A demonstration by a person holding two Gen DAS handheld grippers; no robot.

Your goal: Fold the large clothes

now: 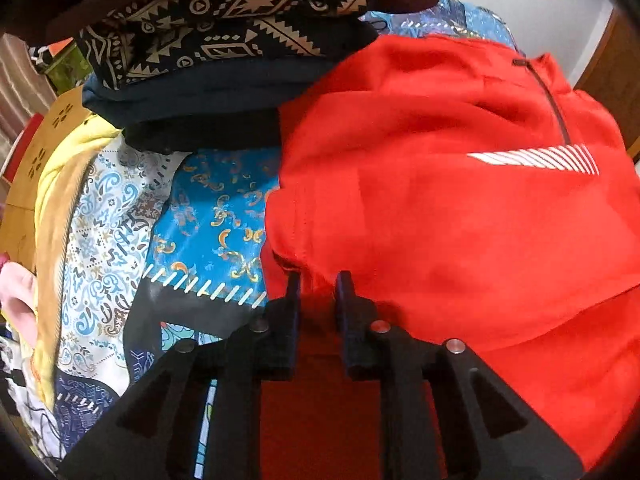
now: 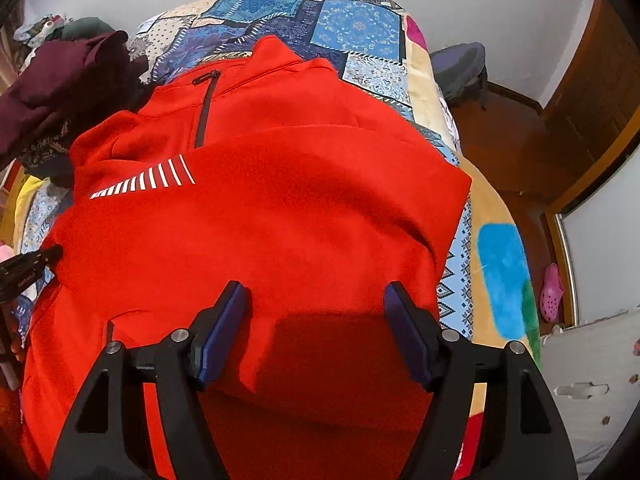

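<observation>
A red zip-neck sweatshirt [image 2: 280,216] with white chest stripes lies on the patterned bedspread [image 2: 360,32], partly folded. It also shows in the left wrist view [image 1: 460,216]. My left gripper [image 1: 318,280] is nearly closed on the sweatshirt's left edge, red cloth pinched between its fingers. That gripper shows at the left edge of the right wrist view [image 2: 52,254]. My right gripper [image 2: 316,292] is open above the sweatshirt's lower part, with nothing between its fingers.
A pile of folded clothes [image 1: 224,60], black patterned, navy and maroon, sits at the far left of the bed. A yellow garment [image 1: 60,184] lies at the left. On the right are the bed edge, wooden floor [image 2: 516,152], a pink shoe [image 2: 551,294] and a white cabinet [image 2: 592,384].
</observation>
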